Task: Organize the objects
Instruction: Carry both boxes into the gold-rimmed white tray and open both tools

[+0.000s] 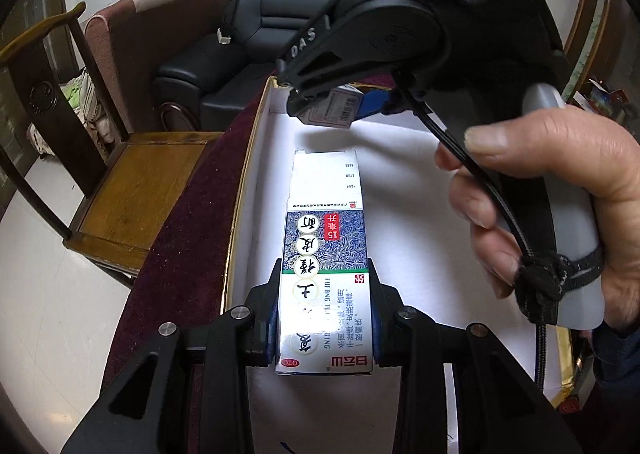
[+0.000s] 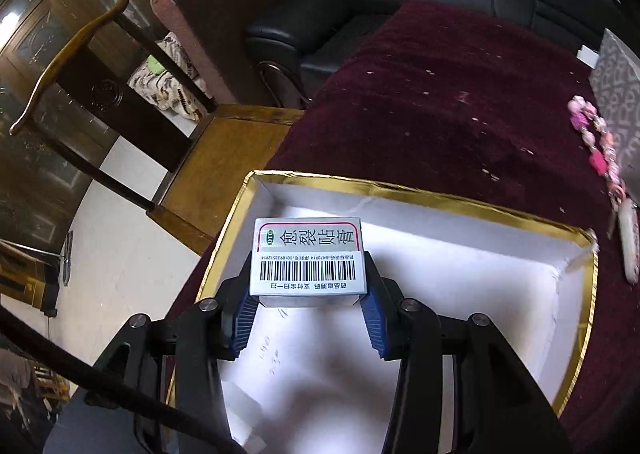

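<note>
My left gripper (image 1: 325, 274) is shut on a long blue-and-white medicine box (image 1: 326, 238) and holds it over the white inside of a gold-rimmed box (image 1: 240, 189). My right gripper (image 2: 307, 258) is shut on a small silver medicine box with a barcode (image 2: 307, 260), held over the far left corner of the same gold-rimmed box (image 2: 400, 189). In the left wrist view the right gripper (image 1: 340, 109) shows ahead with its small box (image 1: 334, 109), held by a hand (image 1: 560, 205).
The gold-rimmed box sits on a dark red cloth (image 2: 460, 93). A pink bead string (image 2: 596, 149) and a grey patterned box (image 2: 616, 93) lie at the right. A wooden chair (image 1: 140, 189) and a black sofa (image 1: 256, 45) stand beyond the table edge.
</note>
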